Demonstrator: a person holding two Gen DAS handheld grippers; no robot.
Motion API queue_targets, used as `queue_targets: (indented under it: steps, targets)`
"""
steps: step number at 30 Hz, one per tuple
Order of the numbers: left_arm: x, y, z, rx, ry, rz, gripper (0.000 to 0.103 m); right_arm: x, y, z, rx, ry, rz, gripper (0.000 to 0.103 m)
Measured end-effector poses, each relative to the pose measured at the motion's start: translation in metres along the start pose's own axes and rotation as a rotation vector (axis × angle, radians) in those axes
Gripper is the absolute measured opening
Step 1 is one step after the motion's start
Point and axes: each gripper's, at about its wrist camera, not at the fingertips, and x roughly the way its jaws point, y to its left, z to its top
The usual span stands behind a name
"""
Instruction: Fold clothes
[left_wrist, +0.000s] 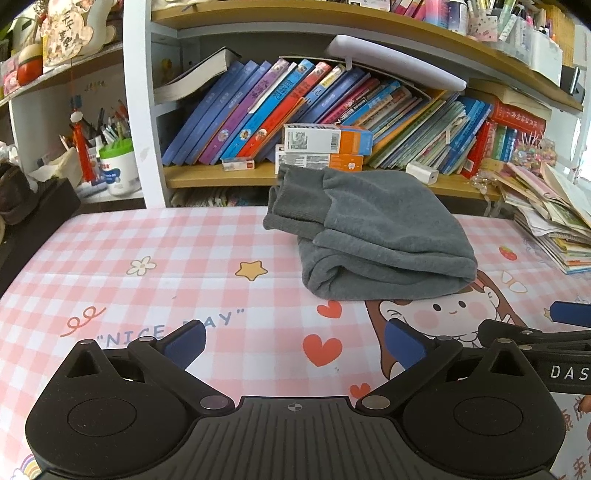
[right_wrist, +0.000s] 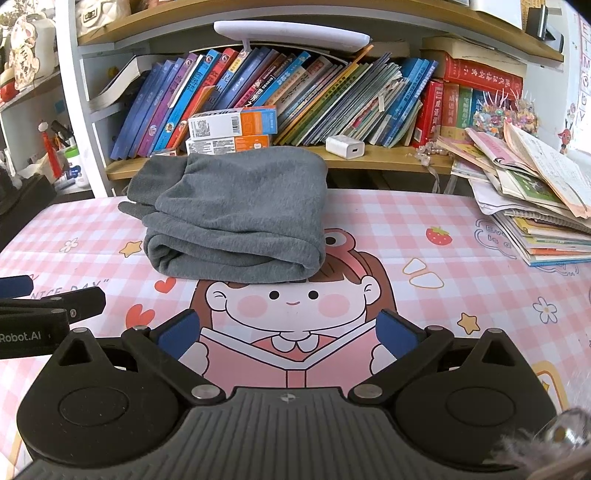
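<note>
A grey knit garment (left_wrist: 373, 236) lies folded into a thick bundle at the far side of the pink checked tablecloth (left_wrist: 147, 243), its ribbed cuffs toward the back left. The same grey garment (right_wrist: 240, 214) sits ahead and slightly left in the right wrist view. My left gripper (left_wrist: 295, 343) is open near the table's front, well short of the garment, with nothing between its blue pads (left_wrist: 188, 341). My right gripper (right_wrist: 288, 332) is open too, over the cartoon girl print, holding nothing. Each gripper's tip shows at the edge of the other's view.
A bookshelf (left_wrist: 221, 177) with slanted books and small boxes (left_wrist: 325, 142) runs right behind the table. A loose pile of booklets (right_wrist: 528, 192) sits at the back right corner. A dark box (left_wrist: 33, 218) and pen cups stand at the left.
</note>
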Motion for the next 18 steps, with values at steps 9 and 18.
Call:
queue_targets:
  steps: [9,18]
  targets:
    - [0.0004,0.0029,-0.0007,-0.018,0.000,0.007,0.103,0.0005,0.0010,-0.0003,-0.003,0.005,-0.003,0.103]
    - [-0.0004,0.0040,-0.0009,-0.025,-0.003,0.004,0.103,-0.0005,0.0014,-0.0004,-0.007,0.002,-0.006,0.103]
